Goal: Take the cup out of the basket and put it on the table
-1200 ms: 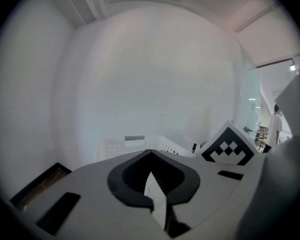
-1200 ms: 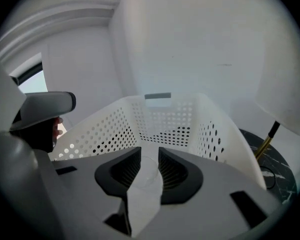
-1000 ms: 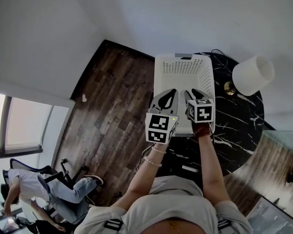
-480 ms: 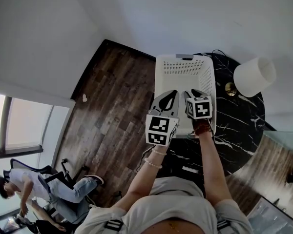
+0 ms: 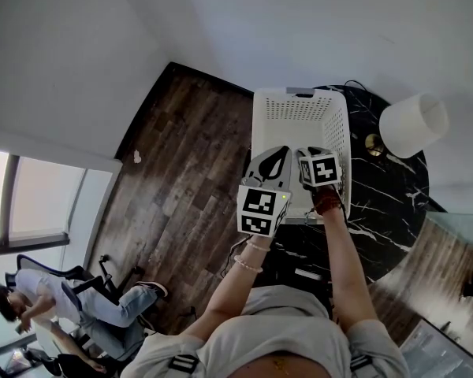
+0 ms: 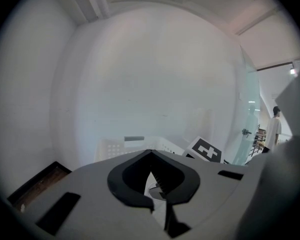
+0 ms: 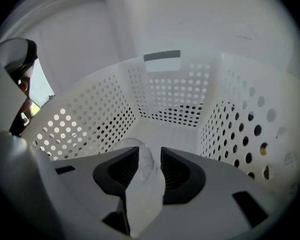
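A white perforated basket [image 5: 299, 101] stands on the black marble table [image 5: 386, 191]. My right gripper [image 5: 313, 153] dips steeply into it, and in the right gripper view [image 7: 150, 151] its jaws stand apart. They have just been opening. A clear cup [image 7: 142, 160] on the basket floor [image 7: 170, 129] shows in the gap between them, and the pads do not press on it. In the head view the cup is hidden. My left gripper [image 5: 279, 151] hovers over the basket's near left edge, its tips [image 6: 150, 153] meeting with nothing between them.
A white lamp shade [image 5: 411, 121] stands on the table right of the basket, with a brass base [image 5: 370, 143] beside it. Dark wood floor [image 5: 181, 164] lies to the left. A person sits on a chair [image 5: 43, 305] at far lower left.
My right gripper has sunk deeper into the basket and tipped more steeply down. The left gripper has held still.
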Available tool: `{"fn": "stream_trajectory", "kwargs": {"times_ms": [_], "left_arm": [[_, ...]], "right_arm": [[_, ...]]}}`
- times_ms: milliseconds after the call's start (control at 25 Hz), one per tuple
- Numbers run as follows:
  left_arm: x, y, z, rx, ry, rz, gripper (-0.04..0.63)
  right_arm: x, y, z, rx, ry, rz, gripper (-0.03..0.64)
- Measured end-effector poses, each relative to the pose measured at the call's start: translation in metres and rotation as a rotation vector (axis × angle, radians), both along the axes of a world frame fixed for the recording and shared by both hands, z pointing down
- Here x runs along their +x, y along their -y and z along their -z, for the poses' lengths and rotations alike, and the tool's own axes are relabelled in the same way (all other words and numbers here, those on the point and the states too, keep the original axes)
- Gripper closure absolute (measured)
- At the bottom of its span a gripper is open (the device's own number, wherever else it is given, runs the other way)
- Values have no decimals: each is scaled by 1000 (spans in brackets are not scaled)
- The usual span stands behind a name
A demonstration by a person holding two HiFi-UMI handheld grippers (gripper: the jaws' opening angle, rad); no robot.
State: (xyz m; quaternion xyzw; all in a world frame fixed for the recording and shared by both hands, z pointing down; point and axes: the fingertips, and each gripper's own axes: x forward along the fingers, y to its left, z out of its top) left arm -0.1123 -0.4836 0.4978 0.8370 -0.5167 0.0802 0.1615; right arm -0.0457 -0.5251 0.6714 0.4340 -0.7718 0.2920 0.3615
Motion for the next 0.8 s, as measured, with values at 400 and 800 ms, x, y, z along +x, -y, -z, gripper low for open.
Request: {"fn": "stream_trajectory", "kwargs": {"times_ms": [400,800], "left_arm": [[1,-1,1,2,3,-8,589],[1,-1,1,8,3,-9,589]], "right_arm": [[-5,-11,-27,-173,-41,62,495],[-1,-8,-31,-152,-56,35,497]]}}
